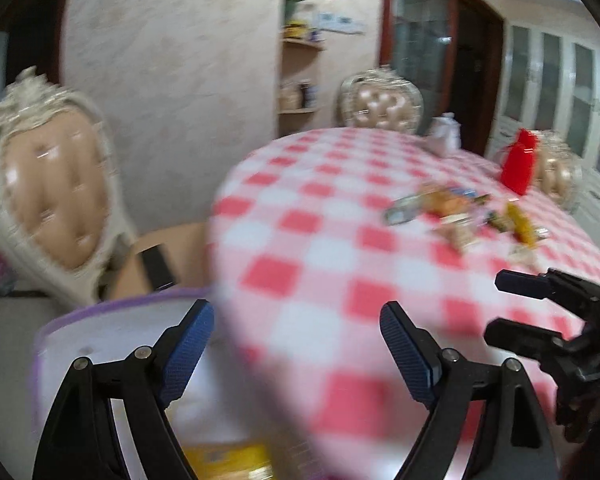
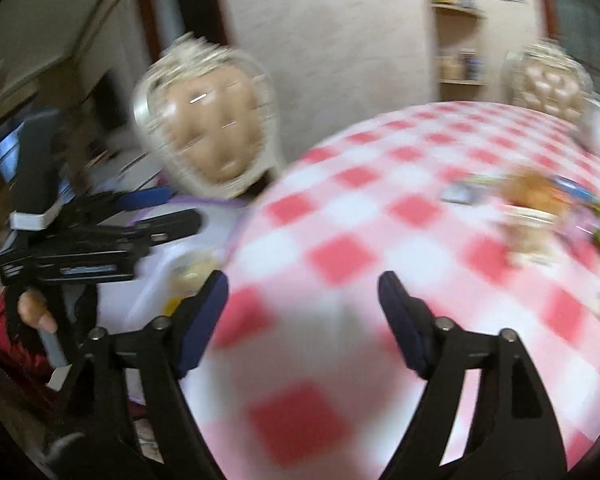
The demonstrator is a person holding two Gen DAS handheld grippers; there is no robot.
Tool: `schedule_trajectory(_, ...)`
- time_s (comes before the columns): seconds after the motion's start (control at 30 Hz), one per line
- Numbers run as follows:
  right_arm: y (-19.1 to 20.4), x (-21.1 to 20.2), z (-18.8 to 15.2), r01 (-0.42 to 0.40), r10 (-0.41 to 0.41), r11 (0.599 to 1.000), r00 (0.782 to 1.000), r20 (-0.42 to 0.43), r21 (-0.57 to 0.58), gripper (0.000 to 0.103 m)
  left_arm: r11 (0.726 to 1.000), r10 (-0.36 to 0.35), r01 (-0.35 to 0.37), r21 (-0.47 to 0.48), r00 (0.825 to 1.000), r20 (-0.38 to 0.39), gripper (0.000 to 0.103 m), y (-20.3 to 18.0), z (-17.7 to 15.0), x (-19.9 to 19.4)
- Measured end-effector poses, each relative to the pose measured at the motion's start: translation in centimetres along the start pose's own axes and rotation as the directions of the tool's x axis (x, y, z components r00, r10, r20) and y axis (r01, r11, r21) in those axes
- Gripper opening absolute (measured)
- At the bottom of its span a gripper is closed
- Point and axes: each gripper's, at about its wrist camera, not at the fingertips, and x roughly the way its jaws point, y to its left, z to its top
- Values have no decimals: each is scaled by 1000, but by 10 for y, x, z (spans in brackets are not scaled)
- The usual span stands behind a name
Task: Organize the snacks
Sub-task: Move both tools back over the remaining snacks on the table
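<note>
on the far left of the left wrist view stands a padded chair [image 1: 48,196] with a pale carved frame. below it, at the table's edge, sits a white box with a purple rim [image 1: 100,336], and something yellow [image 1: 228,456] lies inside it, too blurry to name. the left gripper [image 1: 298,352] hangs over the box edge and the round table [image 1: 320,240] with its red and white checked cloth. its jaws are wide apart and nothing is between them. farther right, the snacks [image 1: 460,212] lie in a small heap on the cloth, well apart from both grippers. a red bag [image 1: 518,164] stands behind the heap. at the far right edge the right gripper [image 1: 512,304] pokes in from the side.

in the right wrist view, a hand [image 2: 36,312] on the left holds the left gripper's handle. the right gripper's blue pads [image 2: 204,320] are spread wide over the cloth, holding nothing.
</note>
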Motion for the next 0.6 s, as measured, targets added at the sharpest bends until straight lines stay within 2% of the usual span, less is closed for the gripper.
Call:
schedule_trajectory(0.07, -37, -18, -1, 104, -107, 991, 994, 29, 84, 85, 999, -32, 32, 36, 999, -4, 87, -31, 16, 14)
schedule_trajectory(0.13, -75, -37, -3, 219, -231, 958, 972, 46, 186, 85, 997, -45, 46, 69, 999, -14, 87, -60, 28, 32)
schedule_trajectory(0.2, -121, -60, -10, 335, -363, 890, 931, 36, 308, 85, 993, -59, 65, 99, 997, -56, 87, -96, 40, 58)
schedule_trajectory(0.23, -145, -71, -15, 393, -428, 841, 904, 11, 371, 85, 991, -70, 78, 109, 995, -70, 87, -110, 43, 67)
schedule_trajectory(0.27, -163, -79, -20, 427, -467, 804, 884, -6, 414, 85, 988, -86, 95, 121, 993, -77, 87, -124, 45, 75)
schedule_trajectory(0.4, -216, -104, -39, 460, -526, 708, 850, -34, 536, 85, 970, -171, 186, 159, 980, -105, 87, -186, 49, 110)
schedule_trajectory(0.5, -245, -121, -49, 497, -588, 627, 807, -55, 599, 85, 963, -209, 225, 150, 971, -113, 87, -219, 56, 132)
schedule_trajectory(0.6, -259, -131, -50, 528, -628, 591, 776, -64, 610, 85, 958, -253, 271, 98, 954, -162, 87, -253, 61, 157)
